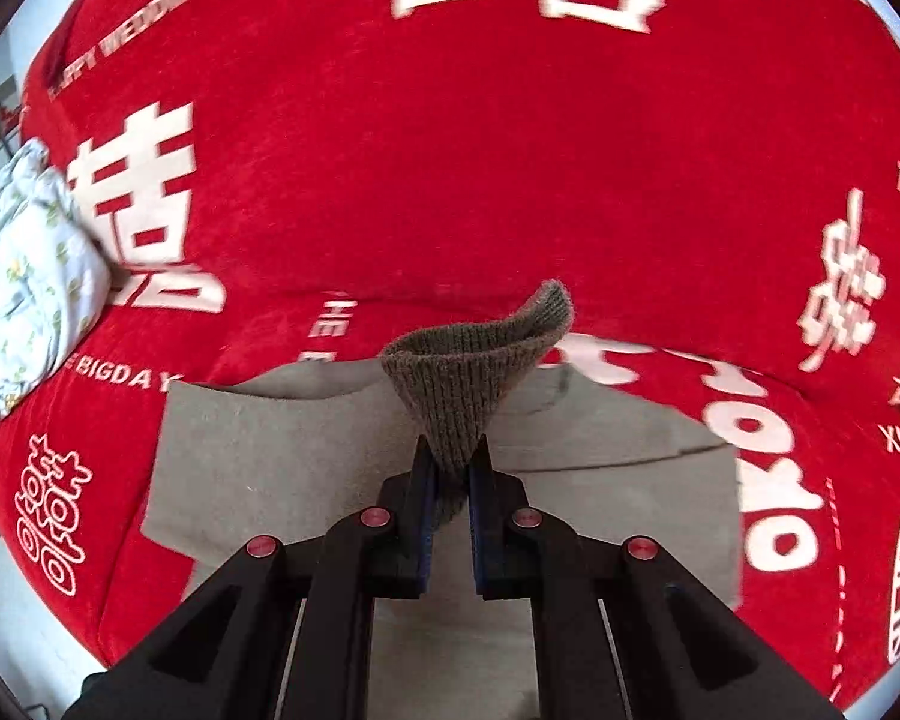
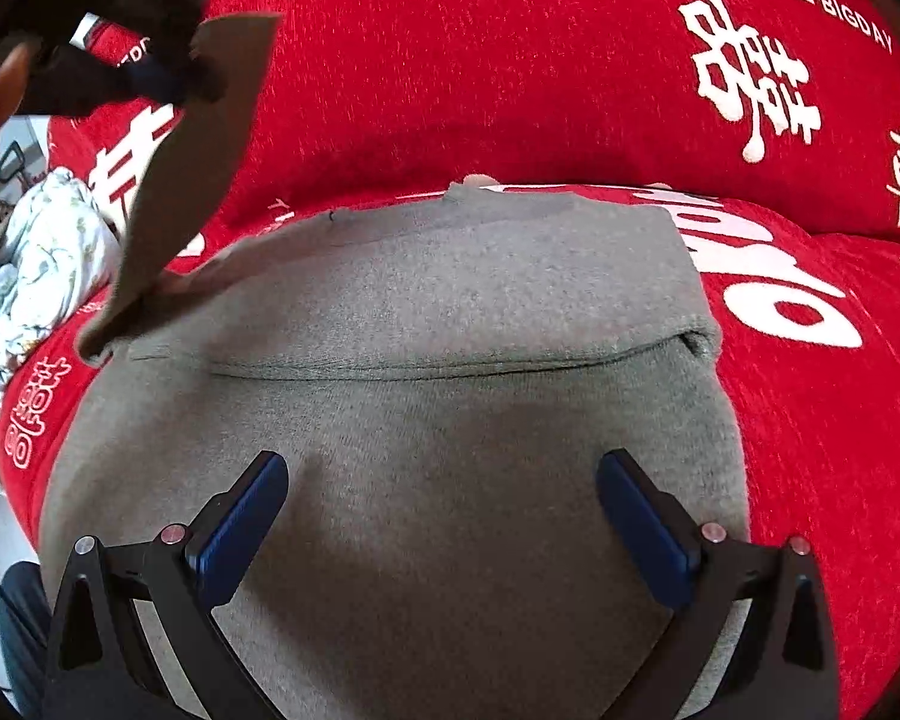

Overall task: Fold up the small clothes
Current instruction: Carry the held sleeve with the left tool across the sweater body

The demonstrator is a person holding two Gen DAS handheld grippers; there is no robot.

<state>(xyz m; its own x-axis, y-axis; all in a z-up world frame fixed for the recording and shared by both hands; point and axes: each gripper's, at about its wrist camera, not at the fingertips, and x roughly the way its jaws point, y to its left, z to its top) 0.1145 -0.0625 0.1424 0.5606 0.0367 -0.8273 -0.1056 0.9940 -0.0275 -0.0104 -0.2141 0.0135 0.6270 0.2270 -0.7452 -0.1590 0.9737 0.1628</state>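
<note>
Now, step: I am mid-fold, carrying one sleeve of the grey garment across its body.
Bedding: a pale floral bundle (image 1: 27,276) sits at the left edge of the sofa, clear of the work.
Left gripper (image 1: 455,468): clenched on the ribbed sleeve cuff (image 1: 480,360), which it holds above the cloth; in the right wrist view the sleeve (image 2: 180,180) hangs as a taut strip from the upper left down to the shoulder.
Garment (image 2: 426,432): lies flat on the red sofa cover (image 1: 450,150), a crease across its middle, near the front edge.
Right gripper (image 2: 441,516): released, jaws wide, just over the lower body, nothing between them.
Next: I judge the sleeve needs laying flat across the chest, then letting go; the right may pin the cloth against dragging.
</note>
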